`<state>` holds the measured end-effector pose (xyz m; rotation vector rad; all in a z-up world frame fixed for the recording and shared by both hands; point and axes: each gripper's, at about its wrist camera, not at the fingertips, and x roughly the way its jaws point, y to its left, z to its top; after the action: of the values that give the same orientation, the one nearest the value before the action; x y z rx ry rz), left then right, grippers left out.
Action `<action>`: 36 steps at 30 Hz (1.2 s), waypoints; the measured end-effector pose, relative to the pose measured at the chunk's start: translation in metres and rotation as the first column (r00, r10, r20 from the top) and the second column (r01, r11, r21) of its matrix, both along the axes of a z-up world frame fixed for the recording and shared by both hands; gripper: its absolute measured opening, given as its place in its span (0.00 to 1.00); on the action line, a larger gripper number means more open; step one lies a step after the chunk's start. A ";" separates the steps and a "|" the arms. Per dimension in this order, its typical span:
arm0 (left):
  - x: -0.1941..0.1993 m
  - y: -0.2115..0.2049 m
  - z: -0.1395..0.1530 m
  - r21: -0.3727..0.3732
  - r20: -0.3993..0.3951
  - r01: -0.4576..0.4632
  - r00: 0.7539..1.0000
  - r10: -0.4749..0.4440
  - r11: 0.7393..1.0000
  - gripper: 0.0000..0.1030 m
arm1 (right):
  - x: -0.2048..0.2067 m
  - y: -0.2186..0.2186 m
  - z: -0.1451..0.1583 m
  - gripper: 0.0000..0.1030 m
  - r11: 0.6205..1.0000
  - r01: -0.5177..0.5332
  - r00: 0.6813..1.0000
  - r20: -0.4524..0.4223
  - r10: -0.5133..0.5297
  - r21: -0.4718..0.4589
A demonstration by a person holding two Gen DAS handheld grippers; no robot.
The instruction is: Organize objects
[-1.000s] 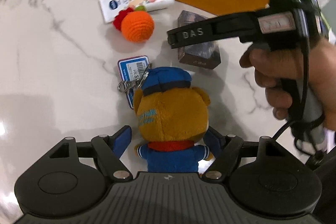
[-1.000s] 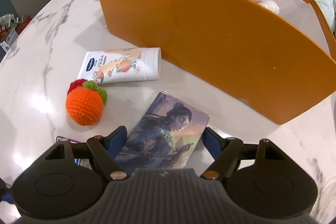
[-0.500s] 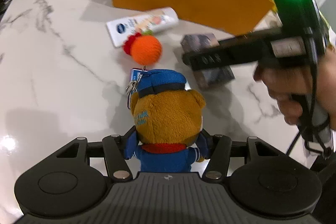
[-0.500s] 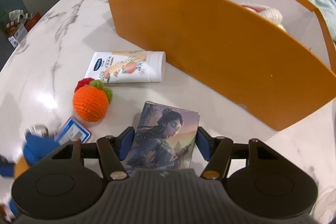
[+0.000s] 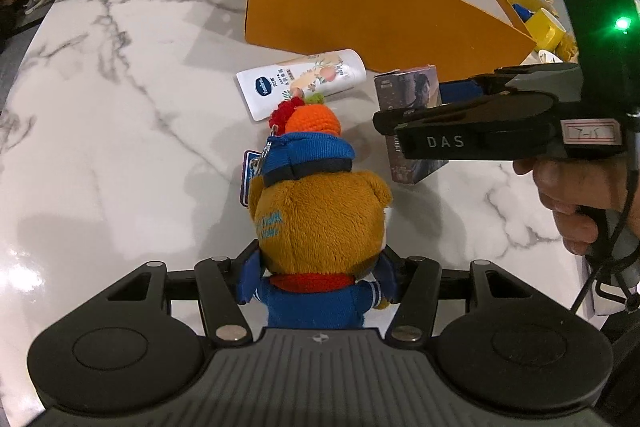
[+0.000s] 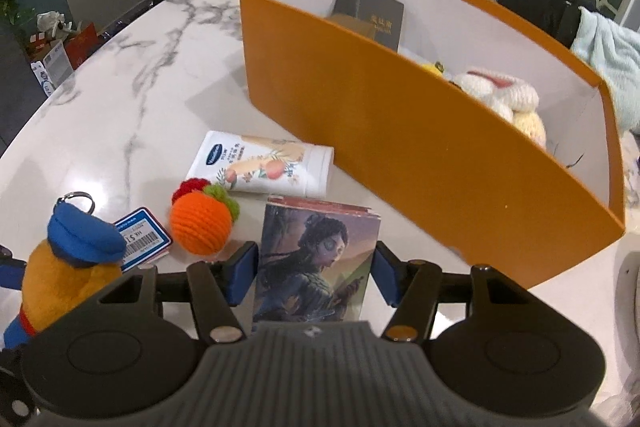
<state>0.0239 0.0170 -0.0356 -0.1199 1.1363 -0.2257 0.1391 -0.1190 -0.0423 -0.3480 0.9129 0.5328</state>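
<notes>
The brown plush bear in a blue cap and blue jacket point(image 5: 320, 227) is sitting between the jaws of the left gripper point(image 5: 320, 281), which are pinching its body just below the red collar, its paper price tag point(image 6: 142, 241) trailing beside it over the white marble desk point(image 5: 120, 107). To its right, the small rectangular cardboard box printed with a painted woman's portrait point(image 6: 316, 259) is being clamped by the right gripper point(image 6: 316, 269), its blue-padded jaws pressing both long sides; whether either thing is lifted clear of the desk is hard to judge. Just beyond them, an orange crocheted fruit with red and green tufts point(image 6: 202, 223) and a white squeeze tube with peach artwork point(image 6: 264, 169) are lying loose on the desk, near the outer wall of the large orange open-topped box with a white lining point(image 6: 400, 119), which is already holding a dark book and some cream knitted items. The step in hand appears to be carrying both gripped things to that box. The next move likely calls for raising each above the orange rim, moving over a free patch inside, then parting the jaws without the two grippers colliding.
</notes>
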 end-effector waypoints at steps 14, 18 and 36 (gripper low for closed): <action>0.003 0.003 0.003 -0.015 0.011 -0.003 1.000 0.003 1.000 0.64 | 0.000 -0.005 0.016 0.60 0.999 -0.005 1.000 0.018 0.004 0.043; 0.008 0.007 0.014 -0.047 0.037 -0.027 0.999 0.029 0.999 0.64 | 0.003 -0.008 0.028 0.60 0.997 0.006 1.000 0.030 -0.008 0.075; 0.091 -0.037 0.118 -0.061 0.314 0.021 0.950 0.000 0.998 0.64 | 0.050 -0.069 0.131 0.60 0.906 0.173 0.964 0.123 -0.236 0.385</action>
<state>0.1153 -0.0200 0.0822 -0.1294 0.8130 -0.2801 0.1893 -0.1883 0.0891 0.0496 0.6574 0.4615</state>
